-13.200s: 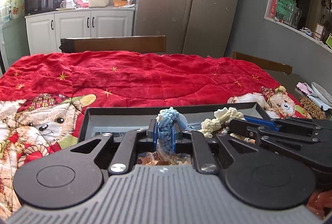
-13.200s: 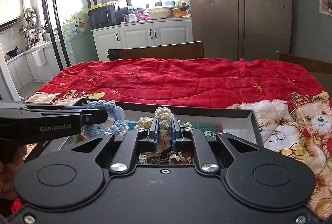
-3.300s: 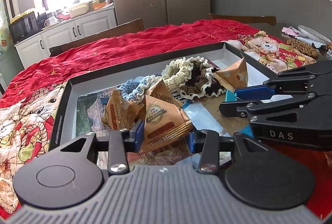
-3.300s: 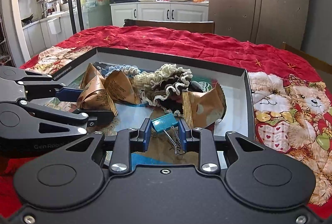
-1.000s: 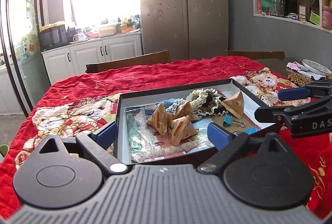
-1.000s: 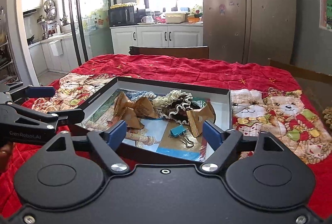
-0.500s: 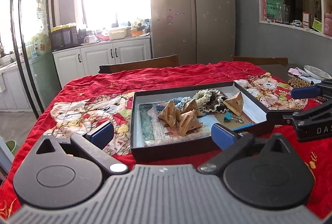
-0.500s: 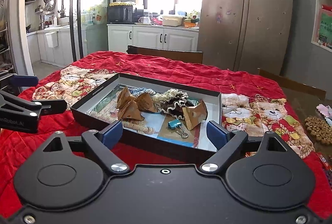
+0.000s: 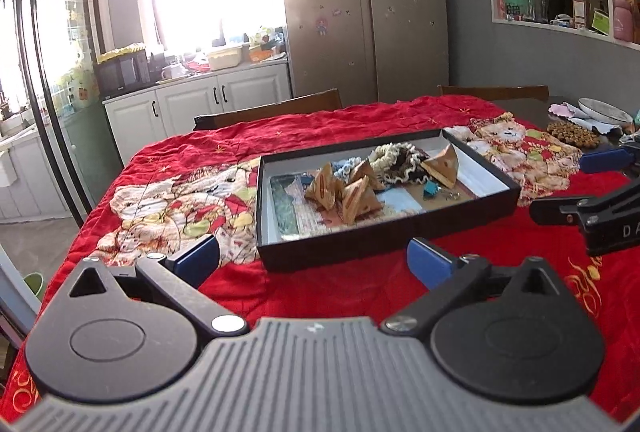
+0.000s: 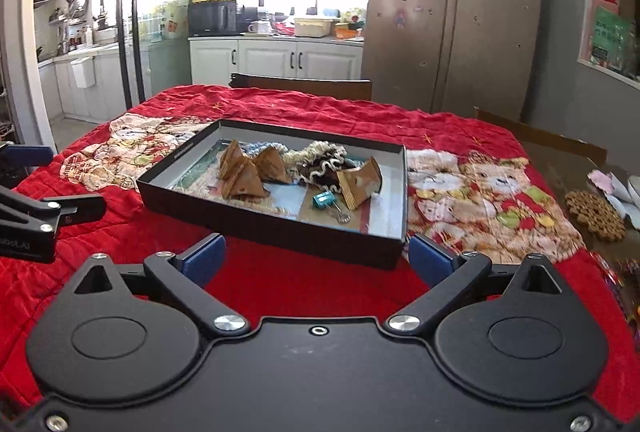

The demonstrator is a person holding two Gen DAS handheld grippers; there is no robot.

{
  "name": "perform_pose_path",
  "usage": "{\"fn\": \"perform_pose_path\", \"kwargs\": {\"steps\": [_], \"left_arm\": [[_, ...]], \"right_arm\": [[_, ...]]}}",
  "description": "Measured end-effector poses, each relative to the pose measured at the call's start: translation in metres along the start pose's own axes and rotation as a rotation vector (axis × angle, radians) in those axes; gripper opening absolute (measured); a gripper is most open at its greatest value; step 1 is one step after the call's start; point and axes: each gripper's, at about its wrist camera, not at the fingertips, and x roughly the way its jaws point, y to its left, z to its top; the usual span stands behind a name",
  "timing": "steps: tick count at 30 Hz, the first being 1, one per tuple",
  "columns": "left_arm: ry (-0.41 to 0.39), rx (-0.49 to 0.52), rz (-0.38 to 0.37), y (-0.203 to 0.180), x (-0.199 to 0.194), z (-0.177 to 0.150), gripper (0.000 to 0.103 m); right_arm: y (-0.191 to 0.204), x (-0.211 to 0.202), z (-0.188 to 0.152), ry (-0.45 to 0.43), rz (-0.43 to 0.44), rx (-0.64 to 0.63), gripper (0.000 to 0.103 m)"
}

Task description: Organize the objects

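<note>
A shallow black box (image 9: 384, 238) (image 10: 280, 228) sits on the red bear-print cloth. It holds several brown triangular snack packets (image 9: 356, 197) (image 10: 240, 179), knitted scrunchies (image 9: 394, 157) (image 10: 320, 161) and a teal binder clip (image 9: 432, 189) (image 10: 324, 200). My left gripper (image 9: 312, 262) is open and empty, held back from the box's near wall. My right gripper (image 10: 316, 258) is open and empty, also short of the box. Each gripper shows at the edge of the other's view.
A woven coaster (image 10: 596, 213) (image 9: 572, 133), a plate (image 9: 602, 110) and paper lie at the table's right edge. Wooden chair backs (image 9: 268, 109) (image 10: 300, 85) stand at the far side. A fridge (image 9: 360, 3) and cabinets are behind.
Both grippers have drawn back and up from the box, so it looks smaller and farther. Earlier they set a packet and the binder clip in it and opened.
</note>
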Motion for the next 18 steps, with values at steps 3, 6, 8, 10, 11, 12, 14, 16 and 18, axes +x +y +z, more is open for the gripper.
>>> {"fn": "perform_pose_path", "kwargs": {"steps": [3,6,8,10,11,12,14,16,18], "left_arm": [[0.002,-0.02,-0.003,0.002,-0.007,-0.004,0.103],[0.007,-0.047,0.003,0.003,-0.011,-0.008,0.103],[0.016,-0.063,0.003,0.002,-0.013,-0.012,0.103],[0.027,-0.079,0.002,0.002,-0.014,-0.015,0.103],[0.031,-0.08,0.001,0.001,-0.015,-0.017,0.103],[0.035,-0.077,0.001,0.0,-0.015,-0.02,0.103],[0.038,-0.067,0.004,-0.002,-0.016,-0.024,0.103],[0.036,-0.061,0.011,-0.003,-0.017,-0.028,0.103],[0.037,-0.059,0.012,-0.005,-0.017,-0.032,0.103]], "right_arm": [[0.001,-0.007,-0.009,-0.001,-0.015,0.026,0.1],[0.006,-0.013,-0.018,0.001,-0.056,0.025,0.102],[0.008,-0.015,-0.025,0.016,-0.075,0.028,0.102],[0.007,-0.015,-0.031,0.037,-0.073,0.044,0.102],[0.006,-0.016,-0.033,0.043,-0.07,0.058,0.102],[0.005,-0.017,-0.035,0.045,-0.068,0.066,0.102],[0.006,-0.019,-0.038,0.044,-0.066,0.082,0.103],[0.006,-0.021,-0.039,0.035,-0.071,0.099,0.103],[0.007,-0.023,-0.041,0.027,-0.073,0.103,0.103]]}}
